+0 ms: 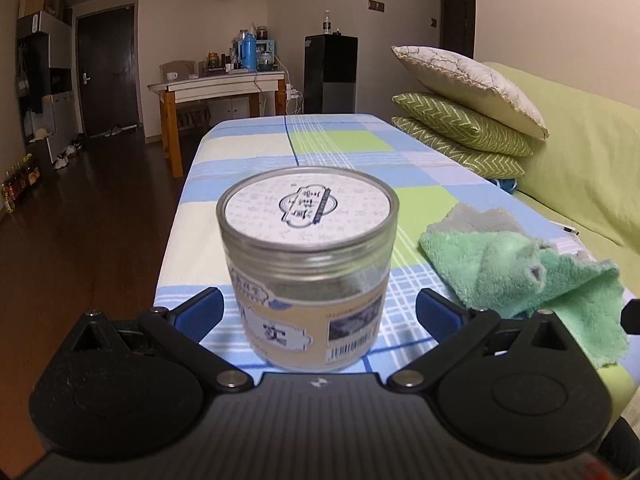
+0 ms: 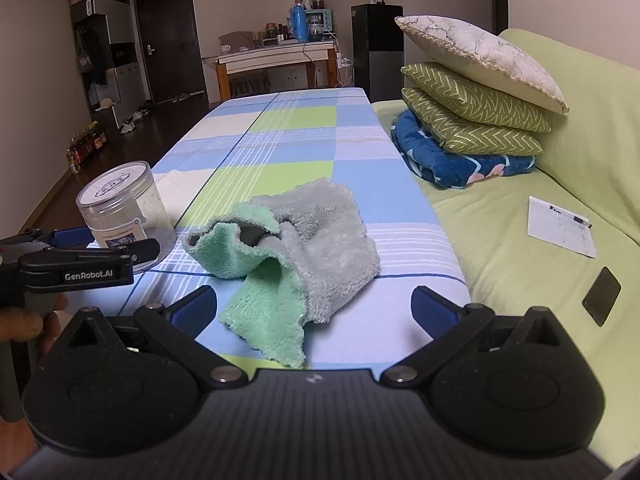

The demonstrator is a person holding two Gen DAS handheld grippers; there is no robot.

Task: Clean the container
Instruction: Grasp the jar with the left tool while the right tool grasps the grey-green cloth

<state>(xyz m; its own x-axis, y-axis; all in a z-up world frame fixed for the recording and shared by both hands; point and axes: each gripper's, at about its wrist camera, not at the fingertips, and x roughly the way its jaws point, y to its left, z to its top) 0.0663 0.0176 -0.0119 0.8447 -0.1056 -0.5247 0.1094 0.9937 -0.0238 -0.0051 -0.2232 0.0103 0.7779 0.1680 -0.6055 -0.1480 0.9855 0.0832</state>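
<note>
Left wrist view: the left tool (image 1: 318, 312) stands wide apart, one blue pad on each side of the single jar (image 1: 308, 268), touching neither side. The jar sits upright near the near-left corner of the checked counter (image 1: 248, 152): clear plastic walls, a round white printed lid, a tan label with a barcode, a dusty film inside. In the right wrist view the right tool (image 2: 314, 306) is also spread wide, holding nothing, with one crumpled green-and-grey cloth (image 2: 288, 240) just ahead. Farther off on the sofa (image 2: 520, 240), three cushions (image 2: 476, 100) are stacked on one blue blanket (image 2: 424, 152).
</note>
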